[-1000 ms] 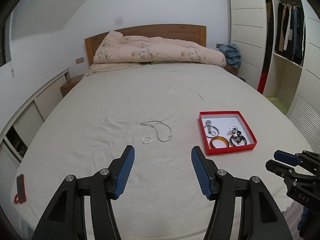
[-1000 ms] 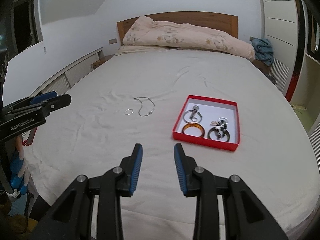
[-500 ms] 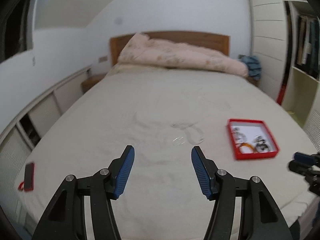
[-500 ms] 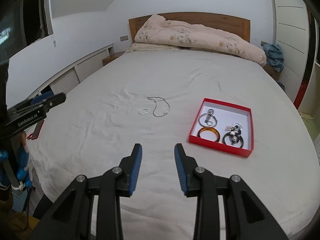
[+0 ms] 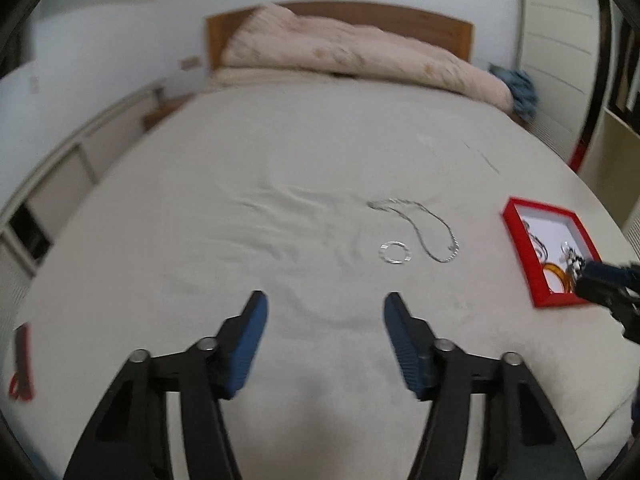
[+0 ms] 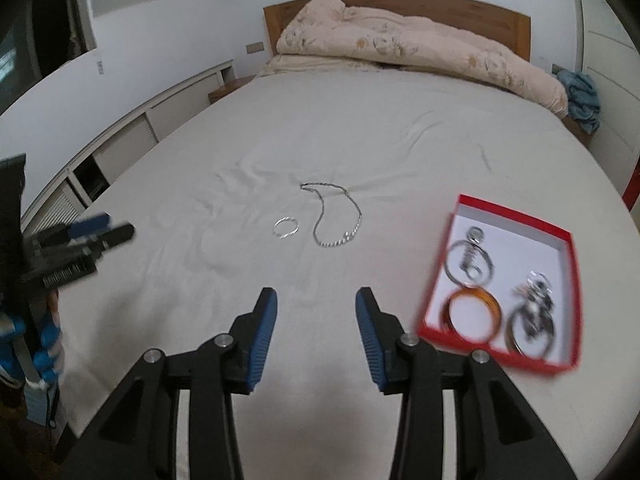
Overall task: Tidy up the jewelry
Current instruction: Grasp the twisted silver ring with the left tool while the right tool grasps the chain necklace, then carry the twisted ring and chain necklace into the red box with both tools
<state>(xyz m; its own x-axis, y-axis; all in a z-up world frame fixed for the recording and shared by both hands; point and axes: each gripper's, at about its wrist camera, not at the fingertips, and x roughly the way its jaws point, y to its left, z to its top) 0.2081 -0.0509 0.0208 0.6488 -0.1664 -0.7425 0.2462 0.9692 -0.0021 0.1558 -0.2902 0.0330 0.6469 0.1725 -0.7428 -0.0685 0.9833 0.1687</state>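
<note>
A silver chain necklace (image 6: pixel 336 216) and a small silver ring bracelet (image 6: pixel 286 227) lie loose on the bed sheet; both also show in the left wrist view, the necklace (image 5: pixel 424 228) and the bracelet (image 5: pixel 395 252). A red box (image 6: pixel 516 208) to the right holds a keyring, an orange bangle (image 6: pixel 472 312) and a dark charm ring; it shows at the right of the left wrist view (image 5: pixel 520 248). My left gripper (image 5: pixel 324 328) is open and empty, short of the bracelet. My right gripper (image 6: pixel 316 320) is open and empty, left of the box.
The bed (image 6: pixel 400 152) has a folded floral duvet (image 6: pixel 420 52) and wooden headboard at the far end. Low white cabinets (image 6: pixel 132 144) run along the left. A red and black object (image 5: pixel 22 364) lies at the bed's left edge. A blue cloth (image 6: pixel 580 96) sits far right.
Both grippers have moved forward, closer to the jewelry. The right gripper's jaws have opened wider. The box now sits nearer the right gripper.
</note>
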